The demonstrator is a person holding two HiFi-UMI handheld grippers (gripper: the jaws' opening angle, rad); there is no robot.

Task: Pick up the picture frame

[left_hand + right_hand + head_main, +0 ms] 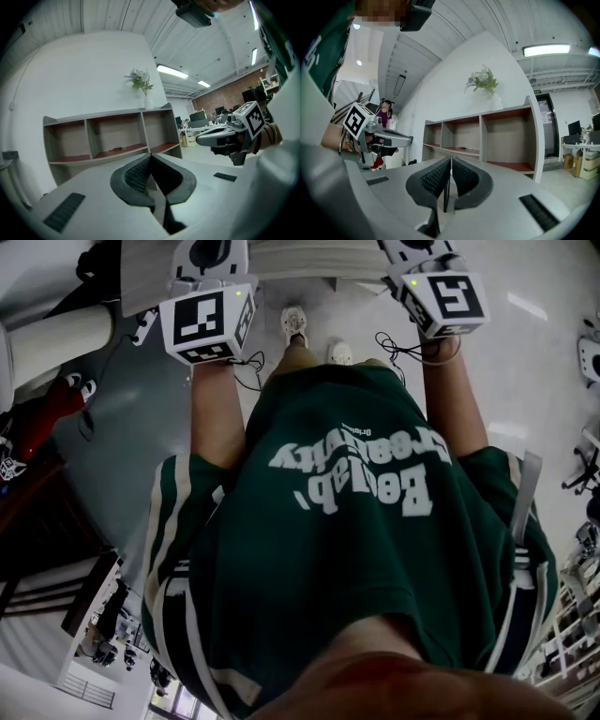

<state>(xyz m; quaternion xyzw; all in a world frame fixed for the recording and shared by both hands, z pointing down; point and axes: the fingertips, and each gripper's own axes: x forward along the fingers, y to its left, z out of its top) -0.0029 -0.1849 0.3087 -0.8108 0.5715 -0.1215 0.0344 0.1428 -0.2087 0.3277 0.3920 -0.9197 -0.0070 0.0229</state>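
1. Grey moulded plastic, smooth and matte with dark slotted insets, forms both gripper bodies. Black rubbery pads with a fine grid texture line the jaws.
2. Left gripper [151, 155]: the curved pads meet at their tips, clenched on nothing. Right gripper [450, 159]: the pads are pressed together, also with nothing between them.
3. Each gripper carries a white cube [208, 320] printed with black square markers, seen at the top of the head view.
4. The shelf [86, 138], mid-frame in both gripper views, has a grey wood-grain frame, reddish-brown boards and boxy open compartments.
5. A small dark flat thing [115, 148] lies in the middle compartment. It is too small to tell whether it is the picture frame.
6. A clear vase [148, 101] with a leafy, pale-flowered sprig stands on the shelf's top, towards its right end.
7. The shirt [356, 521] is dark green cloth with white lettering and striped sleeves.
8. The floor [544, 324] is pale and glossy.
9. A plain white wall [93, 70] backs the shelf.
10. The ceiling [211, 51] is ribbed and white, with strip lights.
11. A brick wall [225, 96] shows at the right of the left gripper view.
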